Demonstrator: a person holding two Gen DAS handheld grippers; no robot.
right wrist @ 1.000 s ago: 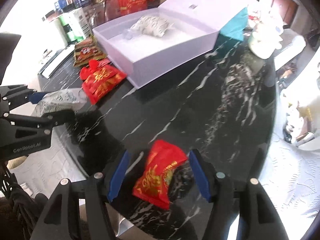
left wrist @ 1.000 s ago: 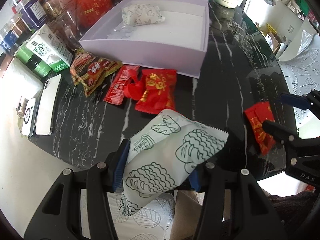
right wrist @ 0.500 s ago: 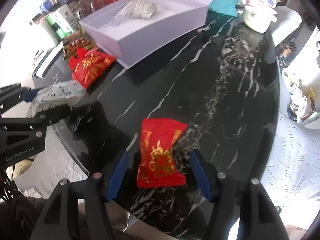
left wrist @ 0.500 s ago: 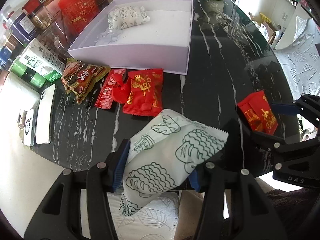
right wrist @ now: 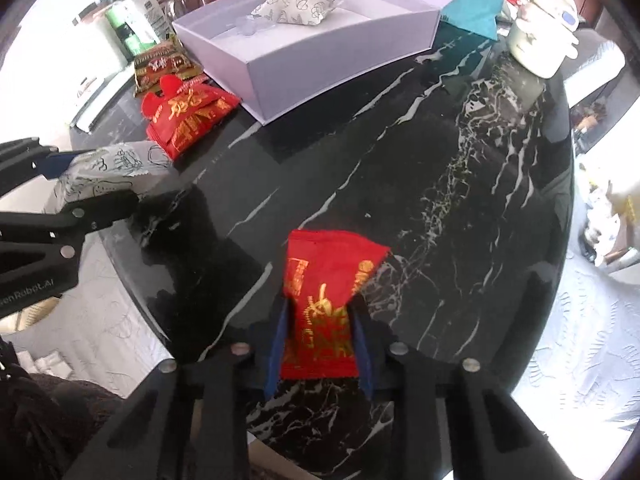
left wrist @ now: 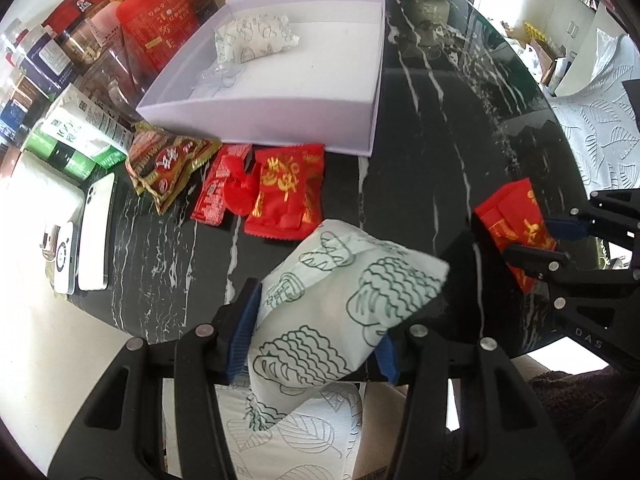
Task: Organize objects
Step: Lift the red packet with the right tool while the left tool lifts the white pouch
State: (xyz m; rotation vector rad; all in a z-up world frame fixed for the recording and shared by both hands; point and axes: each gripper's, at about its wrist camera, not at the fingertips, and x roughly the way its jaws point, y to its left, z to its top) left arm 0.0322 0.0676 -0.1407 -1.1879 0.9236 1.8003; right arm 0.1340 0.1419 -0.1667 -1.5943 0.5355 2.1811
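Right tongs (right wrist: 318, 344) had just been closing and now pinched a red gold-printed packet (right wrist: 326, 296) at the lower centre of their view, above the black marble bench (right wrist: 400, 184). Left tongs (left wrist: 312, 344) clamped a pale green-printed packet (left wrist: 340, 320) at lower centre. At upper centre stood the open white box (left wrist: 280, 120), a second pale packet (left wrist: 252, 38) inside.

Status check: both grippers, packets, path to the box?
Left gripper shut on pale green packet. Right gripper just closed on red packet. White box open, path clear.
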